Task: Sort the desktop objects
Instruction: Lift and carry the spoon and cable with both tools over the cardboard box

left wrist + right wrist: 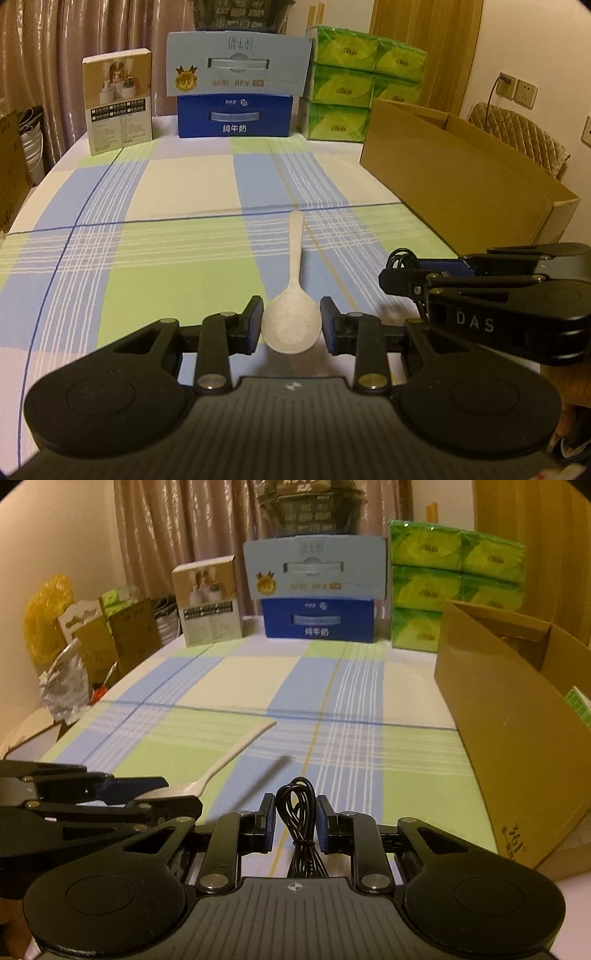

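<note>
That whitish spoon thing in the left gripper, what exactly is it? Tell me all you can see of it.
The rice spoon is one piece of cream-white, finely speckled material, plastic by the look of it. It has a broad, shallow round bowl and a long flat handle that widens slightly to a squared-off end. The left gripper clamps the bowl between its blue pads, one on each side. The handle points away from the gripper over the checked tablecloth, towards the far boxes. Whether it is lifted off the cloth I cannot tell.
</note>
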Available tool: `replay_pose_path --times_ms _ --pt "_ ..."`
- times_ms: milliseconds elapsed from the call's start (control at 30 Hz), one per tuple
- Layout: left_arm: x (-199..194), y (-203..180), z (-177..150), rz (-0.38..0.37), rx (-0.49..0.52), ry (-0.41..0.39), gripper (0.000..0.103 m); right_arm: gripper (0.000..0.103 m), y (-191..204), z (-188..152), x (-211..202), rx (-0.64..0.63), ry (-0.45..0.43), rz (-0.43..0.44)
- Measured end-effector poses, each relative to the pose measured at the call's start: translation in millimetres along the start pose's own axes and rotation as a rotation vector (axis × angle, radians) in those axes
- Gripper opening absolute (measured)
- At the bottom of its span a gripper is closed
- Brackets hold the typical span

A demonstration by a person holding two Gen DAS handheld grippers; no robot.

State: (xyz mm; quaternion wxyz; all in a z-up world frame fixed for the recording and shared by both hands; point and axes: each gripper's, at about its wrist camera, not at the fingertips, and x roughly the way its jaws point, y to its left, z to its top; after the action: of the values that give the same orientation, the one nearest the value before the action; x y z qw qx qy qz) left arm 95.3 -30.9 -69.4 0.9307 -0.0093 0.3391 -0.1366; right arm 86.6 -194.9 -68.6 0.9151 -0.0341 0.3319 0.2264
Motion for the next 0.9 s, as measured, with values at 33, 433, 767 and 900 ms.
replay_pose_path --times_ms 33,433,767,900 --pt "-0.9 -1.0 0.9 0.0 0.0 -0.002 0.028 0.019 -1.2 0.9 -1.4 0.005 -0.004 -0.002" --pt "-21.5 -17.1 12.8 0.023 0.014 -0.032 0.028 0.019 -13.2 11.0 -25.2 0.061 -0.046 -0.011" --pt "-51.9 -43.8 17.6 0.028 0.001 -0.06 0.028 0.019 -18.8 24.5 -70.0 0.094 -0.112 -0.024" --pt "-65.9 -54.9 20.9 0.028 0.009 -0.075 0.028 0.019 -22.1 27.2 -91.4 0.102 -0.14 -0.031"
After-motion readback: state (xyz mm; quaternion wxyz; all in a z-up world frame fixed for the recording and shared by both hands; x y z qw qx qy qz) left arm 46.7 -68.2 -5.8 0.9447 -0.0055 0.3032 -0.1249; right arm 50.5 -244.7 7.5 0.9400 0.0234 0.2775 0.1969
